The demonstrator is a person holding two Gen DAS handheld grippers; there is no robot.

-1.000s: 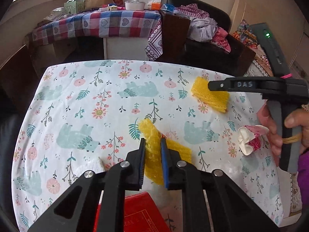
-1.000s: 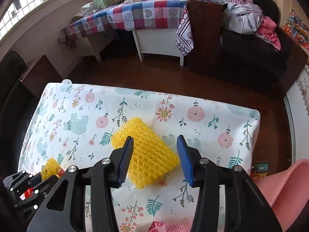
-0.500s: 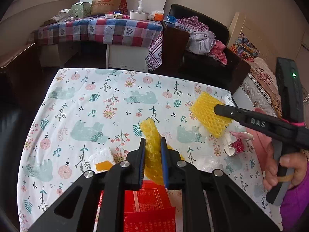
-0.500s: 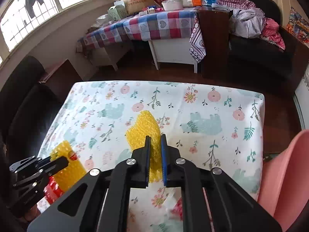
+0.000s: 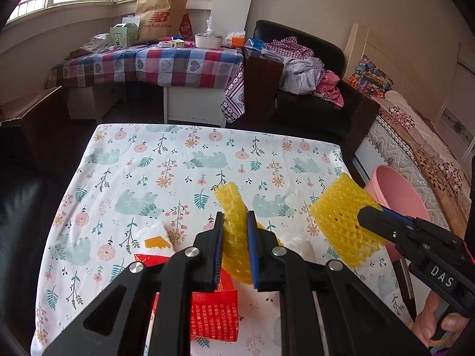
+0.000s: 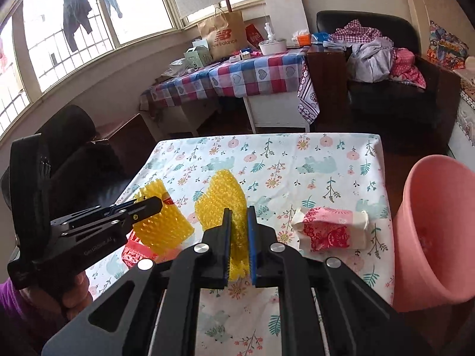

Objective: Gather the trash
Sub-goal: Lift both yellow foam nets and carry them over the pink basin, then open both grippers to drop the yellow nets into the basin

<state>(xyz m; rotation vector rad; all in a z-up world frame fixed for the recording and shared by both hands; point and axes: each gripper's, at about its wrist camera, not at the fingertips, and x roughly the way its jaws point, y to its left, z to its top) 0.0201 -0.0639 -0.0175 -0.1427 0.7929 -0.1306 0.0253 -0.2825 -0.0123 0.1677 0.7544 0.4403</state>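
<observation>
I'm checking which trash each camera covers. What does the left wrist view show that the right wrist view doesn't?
Only the left wrist view: a white wrapper with an orange patch. Only the right wrist view: a white and pink patterned paper packet. Both: the pink plastic bucket, the red foil packet, and each gripper, left gripper and right gripper, clamping a yellow foam net.

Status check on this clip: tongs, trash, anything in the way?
Left tongs shut on foam net. Right tongs shut on second foam net. Pink bin at table's right edge. Red wrapper and pink packet left on table; path clear.
</observation>
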